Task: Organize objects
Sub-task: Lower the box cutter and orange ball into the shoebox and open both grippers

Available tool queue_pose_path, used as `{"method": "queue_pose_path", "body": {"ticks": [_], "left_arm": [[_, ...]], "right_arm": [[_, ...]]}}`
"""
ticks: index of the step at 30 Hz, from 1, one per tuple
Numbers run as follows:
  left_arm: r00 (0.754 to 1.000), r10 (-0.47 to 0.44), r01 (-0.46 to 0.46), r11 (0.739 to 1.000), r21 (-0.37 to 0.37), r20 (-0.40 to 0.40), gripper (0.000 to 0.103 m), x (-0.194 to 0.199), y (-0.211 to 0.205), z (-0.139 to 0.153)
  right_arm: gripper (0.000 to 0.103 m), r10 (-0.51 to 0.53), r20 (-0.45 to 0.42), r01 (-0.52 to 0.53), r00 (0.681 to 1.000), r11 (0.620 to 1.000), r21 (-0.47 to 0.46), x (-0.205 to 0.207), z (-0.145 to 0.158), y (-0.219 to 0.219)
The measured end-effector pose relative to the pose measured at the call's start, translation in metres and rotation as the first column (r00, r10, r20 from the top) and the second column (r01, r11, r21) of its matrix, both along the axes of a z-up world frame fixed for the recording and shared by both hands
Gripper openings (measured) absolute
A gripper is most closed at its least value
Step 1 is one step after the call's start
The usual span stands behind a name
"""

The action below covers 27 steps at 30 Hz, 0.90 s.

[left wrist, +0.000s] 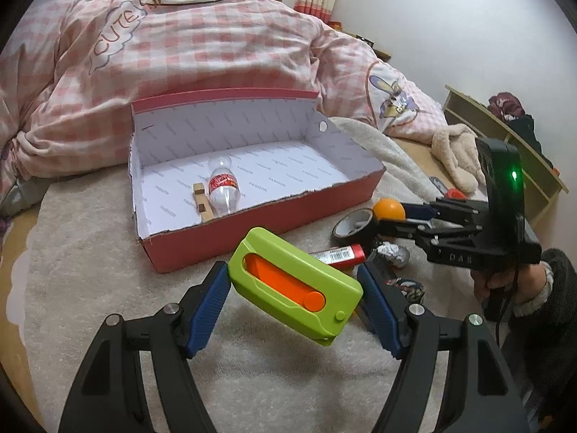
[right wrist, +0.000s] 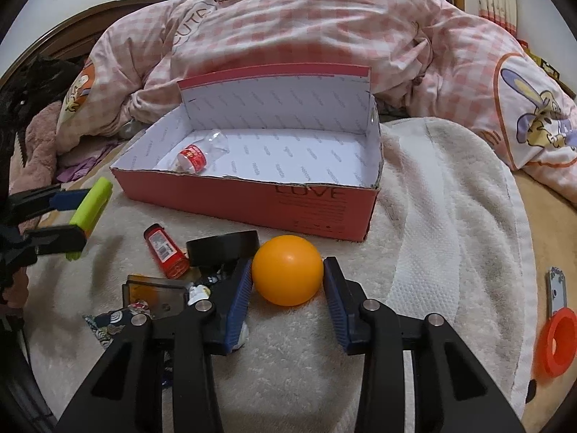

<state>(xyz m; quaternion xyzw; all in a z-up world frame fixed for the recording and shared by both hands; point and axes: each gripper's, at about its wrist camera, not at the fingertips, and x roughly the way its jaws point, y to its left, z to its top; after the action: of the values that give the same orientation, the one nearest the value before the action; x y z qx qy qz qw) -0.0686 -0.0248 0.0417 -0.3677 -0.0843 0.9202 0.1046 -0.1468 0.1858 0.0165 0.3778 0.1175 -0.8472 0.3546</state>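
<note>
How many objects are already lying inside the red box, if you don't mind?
2: a clear plastic bottle lying near the left end of the red box, a small wooden block beside it. Others may be hidden.

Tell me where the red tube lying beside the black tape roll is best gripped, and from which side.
Grip the red tube across its middle, on the labelled barrel, coming from above with the fingers spanning its short width. It lies flat on the towel, so its long sides are exposed. The black tape roll crowds the end nearer the camera, so staying toward the far end probably leaves more room.
</note>
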Motion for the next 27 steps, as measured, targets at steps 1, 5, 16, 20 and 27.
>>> {"method": "queue_pose_path", "body": {"ticks": [1, 5, 16, 20, 27], "left_arm": [[1.000, 0.003, -0.003, 1.000, 0.001, -0.004, 0.073, 0.000, 0.000, 0.002], [1.000, 0.016, -0.015, 1.000, 0.016, -0.023, 0.073, 0.000, -0.001, 0.010], [0.996, 0.052, -0.050, 0.998, 0.024, -0.070, 0.073, 0.002, -0.003, 0.024], [0.992, 0.082, -0.079, 0.996, 0.029, -0.092, 0.073, -0.002, -0.009, 0.025], [0.981, 0.154, -0.146, 0.987, 0.072, -0.119, 0.073, -0.017, -0.024, 0.030]], "right_arm": [[0.041, 0.003, -0.004, -0.003, 1.000, 1.000, 0.003, 0.002, 0.002, -0.001], [0.041, 0.019, -0.015, -0.019, 1.000, 1.000, -0.007, 0.009, 0.008, -0.001], [0.041, 0.028, -0.045, -0.031, 0.999, 0.997, -0.071, 0.016, 0.030, -0.004], [0.041, 0.033, -0.059, -0.039, 0.998, 0.995, -0.096, 0.015, 0.039, -0.009], [0.041, 0.005, -0.082, -0.017, 0.997, 0.989, -0.146, 0.002, 0.044, -0.010]]}}
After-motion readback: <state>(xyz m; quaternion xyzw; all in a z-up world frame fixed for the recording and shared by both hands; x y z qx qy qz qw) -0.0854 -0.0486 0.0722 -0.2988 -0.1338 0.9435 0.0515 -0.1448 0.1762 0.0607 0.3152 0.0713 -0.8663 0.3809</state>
